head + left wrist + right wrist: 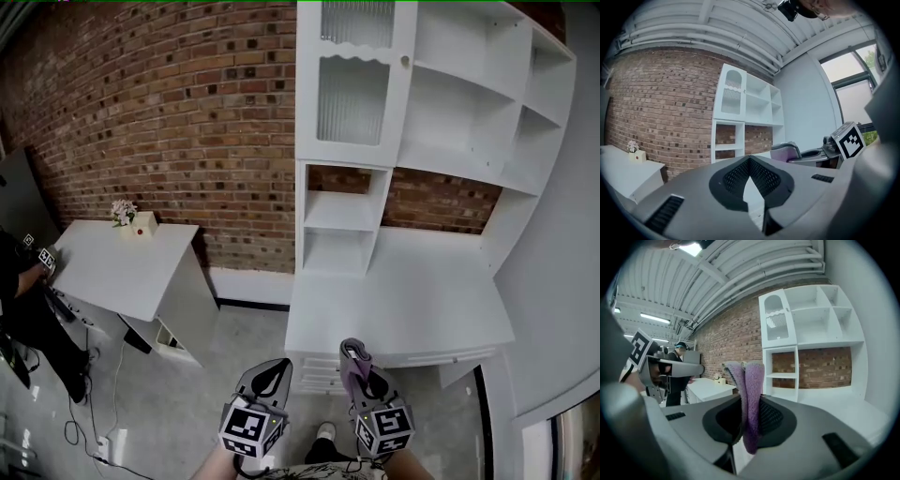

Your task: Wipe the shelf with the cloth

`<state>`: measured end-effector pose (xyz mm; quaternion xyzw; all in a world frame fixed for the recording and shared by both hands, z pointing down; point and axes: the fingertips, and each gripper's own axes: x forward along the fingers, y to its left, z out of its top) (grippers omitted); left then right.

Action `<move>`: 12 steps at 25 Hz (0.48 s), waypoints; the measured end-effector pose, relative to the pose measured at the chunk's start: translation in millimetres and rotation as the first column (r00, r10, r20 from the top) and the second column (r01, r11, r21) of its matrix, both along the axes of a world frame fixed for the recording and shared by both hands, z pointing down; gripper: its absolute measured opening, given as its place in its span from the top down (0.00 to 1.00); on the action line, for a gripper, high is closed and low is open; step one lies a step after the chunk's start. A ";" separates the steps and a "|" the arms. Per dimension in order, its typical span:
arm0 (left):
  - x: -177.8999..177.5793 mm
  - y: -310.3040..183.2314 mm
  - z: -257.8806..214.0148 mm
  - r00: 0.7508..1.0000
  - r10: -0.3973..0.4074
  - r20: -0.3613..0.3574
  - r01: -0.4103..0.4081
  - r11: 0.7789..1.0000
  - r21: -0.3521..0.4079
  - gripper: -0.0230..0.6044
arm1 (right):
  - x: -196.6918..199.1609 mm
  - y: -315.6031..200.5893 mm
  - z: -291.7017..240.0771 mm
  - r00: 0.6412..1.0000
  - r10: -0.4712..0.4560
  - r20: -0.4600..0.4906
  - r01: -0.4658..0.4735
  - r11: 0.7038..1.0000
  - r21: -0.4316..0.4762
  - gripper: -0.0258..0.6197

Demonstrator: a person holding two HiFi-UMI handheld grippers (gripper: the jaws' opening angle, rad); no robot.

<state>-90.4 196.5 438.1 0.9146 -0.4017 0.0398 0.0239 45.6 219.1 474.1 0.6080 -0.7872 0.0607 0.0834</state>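
**Cloth pinched, shelf not yet reached**

Nearest, the right gripper [356, 364] is clamped on the purple cloth [749, 394], which stands folded between its jaws. The left gripper [269, 373] is closed and empty. Farther off, the white shelf [339, 223] is untouched. Under hard wiping the cloth could slip free, leaving bare jaws to scrape the paint.

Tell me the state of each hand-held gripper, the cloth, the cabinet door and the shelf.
Left hand-held gripper: shut, nothing between its jaws.
Right hand-held gripper: shut on the cloth.
Cloth: purple, folded, clamped upright between the jaws.
Cabinet door: closed.
Shelf: not yet touched by the cloth.
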 end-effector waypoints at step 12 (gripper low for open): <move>72.2 -185.0 -3.8 0.989 -0.147 0.017 0.147 0.987 -0.059 0.94 | 86.2 -201.1 -11.5 0.992 -0.127 -0.002 0.127 0.992 -0.022 0.85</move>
